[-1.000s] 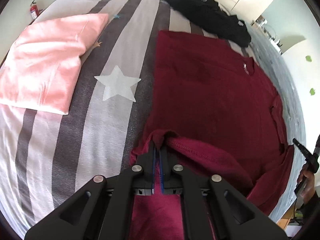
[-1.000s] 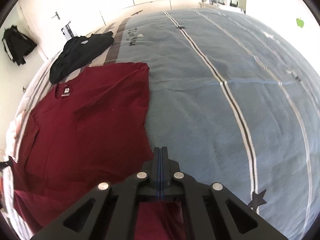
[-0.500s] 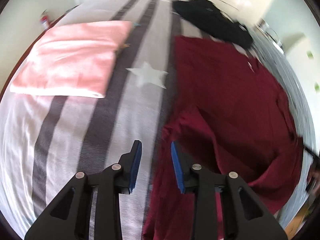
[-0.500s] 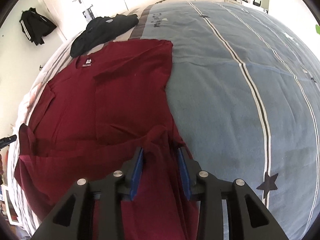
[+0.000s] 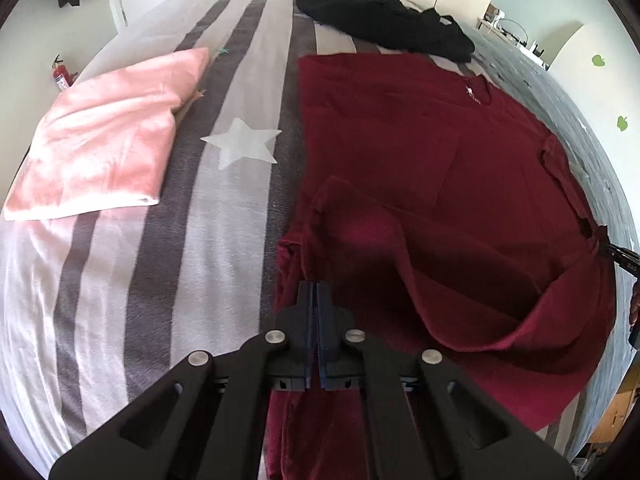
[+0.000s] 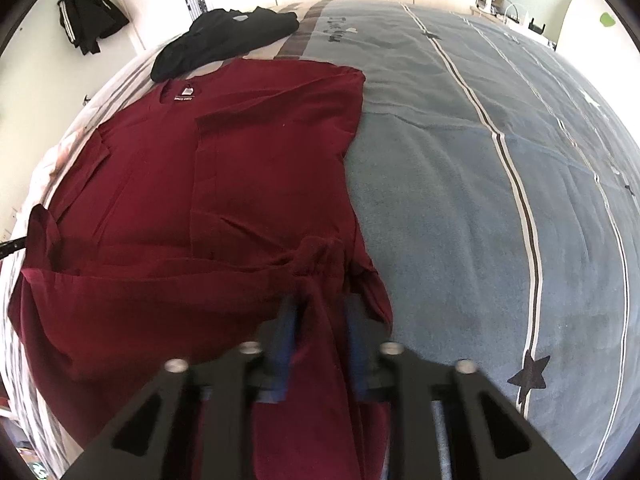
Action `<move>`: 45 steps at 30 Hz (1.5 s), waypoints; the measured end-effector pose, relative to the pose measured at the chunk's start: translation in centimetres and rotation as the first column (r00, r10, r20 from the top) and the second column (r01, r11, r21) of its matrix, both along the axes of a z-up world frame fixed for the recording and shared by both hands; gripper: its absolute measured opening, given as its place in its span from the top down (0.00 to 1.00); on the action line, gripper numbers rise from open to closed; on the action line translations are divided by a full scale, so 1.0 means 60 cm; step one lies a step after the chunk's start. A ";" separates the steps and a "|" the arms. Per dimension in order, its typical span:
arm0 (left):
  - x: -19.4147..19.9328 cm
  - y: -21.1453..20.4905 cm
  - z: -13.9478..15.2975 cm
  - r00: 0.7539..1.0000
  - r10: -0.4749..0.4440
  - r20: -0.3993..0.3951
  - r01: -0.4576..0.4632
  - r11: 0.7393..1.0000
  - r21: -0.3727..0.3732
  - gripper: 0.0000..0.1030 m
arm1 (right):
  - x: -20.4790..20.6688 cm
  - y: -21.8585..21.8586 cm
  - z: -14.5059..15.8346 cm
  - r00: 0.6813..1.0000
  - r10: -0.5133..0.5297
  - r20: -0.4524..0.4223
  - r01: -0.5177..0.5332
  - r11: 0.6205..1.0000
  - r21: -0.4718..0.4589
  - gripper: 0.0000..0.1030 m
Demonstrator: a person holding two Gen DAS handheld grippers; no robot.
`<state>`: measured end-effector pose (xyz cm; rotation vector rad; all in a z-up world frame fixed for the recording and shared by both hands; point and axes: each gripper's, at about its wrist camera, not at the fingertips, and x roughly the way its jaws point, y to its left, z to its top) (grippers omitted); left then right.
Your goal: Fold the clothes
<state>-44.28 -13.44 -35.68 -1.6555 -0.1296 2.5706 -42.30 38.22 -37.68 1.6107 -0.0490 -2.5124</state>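
Observation:
A dark red T-shirt [image 5: 420, 140] lies spread on the bed, its near hem turned up in a loose fold; it also shows in the right wrist view [image 6: 248, 168]. My left gripper [image 5: 314, 292] is shut at the shirt's near left edge, and no cloth shows between its fingers. My right gripper [image 6: 320, 312] is open, its fingers either side of a bunched ridge of the shirt's near right hem. The right gripper's tip [image 5: 624, 256] shows at the left wrist view's right edge.
A folded pink garment [image 5: 104, 136] lies on the striped bedcover [image 5: 224, 216] at the left. A black garment [image 5: 384, 16] lies beyond the red shirt, also in the right wrist view [image 6: 224, 36]. Blue-grey bedcover [image 6: 480, 200] lies to the right.
Both grippers let go of the red shirt's hem and opened. The left one has since drawn back and shut again. The right one stays open over the hem.

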 end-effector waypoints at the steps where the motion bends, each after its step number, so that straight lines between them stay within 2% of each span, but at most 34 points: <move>1: 0.004 -0.006 0.006 1.000 0.010 -0.005 -0.010 1.000 0.004 0.99 | -0.001 0.001 0.000 1.000 -0.006 -0.002 0.006 1.000 -0.006 0.86; 3: 0.008 -0.019 0.014 0.999 0.032 -0.016 -0.032 0.999 0.002 0.99 | 0.001 0.003 0.003 1.000 -0.020 -0.008 0.020 1.000 -0.008 0.90; 9: 0.025 -0.067 0.029 0.993 0.111 -0.027 -0.111 0.994 0.004 1.00 | 0.004 0.019 0.023 0.997 -0.071 -0.031 0.070 0.997 -0.032 0.93; 11: 0.031 -0.072 0.025 0.995 0.103 -0.010 -0.103 0.995 0.017 1.00 | 0.004 0.026 0.030 0.996 -0.082 -0.034 0.080 0.996 -0.043 0.93; 13: 0.032 -0.057 0.019 0.997 0.071 0.009 -0.071 0.997 0.002 1.00 | 0.003 0.027 0.029 0.997 -0.077 -0.023 0.076 0.996 -0.045 0.93; 15: 0.031 -0.035 0.015 0.999 0.035 0.011 -0.035 0.999 0.020 0.98 | 0.002 0.023 0.027 0.998 -0.054 -0.015 0.053 0.998 -0.038 0.91; 17: 0.031 -0.016 0.009 1.000 0.012 0.009 -0.012 1.000 -0.007 0.92 | 0.003 0.021 0.029 0.999 -0.041 -0.021 0.040 0.998 -0.042 0.90; 21: 0.016 0.014 -0.025 0.999 -0.019 0.046 0.021 0.999 -0.048 0.87 | 0.006 0.021 0.028 0.999 -0.039 -0.016 0.038 0.998 -0.045 0.89; 25: -0.001 0.024 -0.047 0.998 0.000 0.061 0.008 0.991 -0.130 0.81 | 0.010 0.022 0.019 1.000 -0.030 -0.005 0.030 0.999 -0.035 0.89; 29: -0.006 0.026 -0.051 0.999 0.000 0.053 0.009 0.986 -0.165 0.70 | 0.010 0.022 0.014 1.000 -0.022 -0.004 0.021 0.999 -0.033 0.89; 31: -0.006 0.024 -0.048 0.999 -0.015 0.043 0.019 0.994 -0.107 0.73 | 0.010 0.020 0.012 1.000 -0.012 -0.002 0.012 1.000 -0.019 0.89; 32: -0.006 0.026 -0.046 0.999 -0.026 0.038 0.029 0.995 -0.093 0.86 | 0.009 0.019 0.012 1.000 -0.010 -0.002 0.010 1.000 -0.016 0.91; 33: -0.005 0.029 -0.044 0.999 -0.037 0.032 0.039 0.996 -0.079 0.93 | 0.009 0.019 0.011 1.000 -0.009 -0.003 0.009 1.000 -0.014 0.91; 34: -0.005 0.029 -0.041 0.999 -0.037 0.031 0.039 0.997 -0.072 0.95 | 0.009 0.019 0.011 1.000 -0.009 -0.003 0.009 1.000 -0.014 0.92; 42: 0.027 0.005 -0.001 0.999 0.035 0.001 -0.035 0.997 -0.063 0.98 | 0.016 0.024 0.017 0.998 -0.052 -0.026 0.052 0.999 -0.014 0.94; 45: 0.054 -0.003 0.005 0.999 0.051 0.002 -0.051 0.994 -0.095 0.98 | 0.019 0.021 0.020 0.998 -0.058 -0.039 0.059 0.998 0.002 0.94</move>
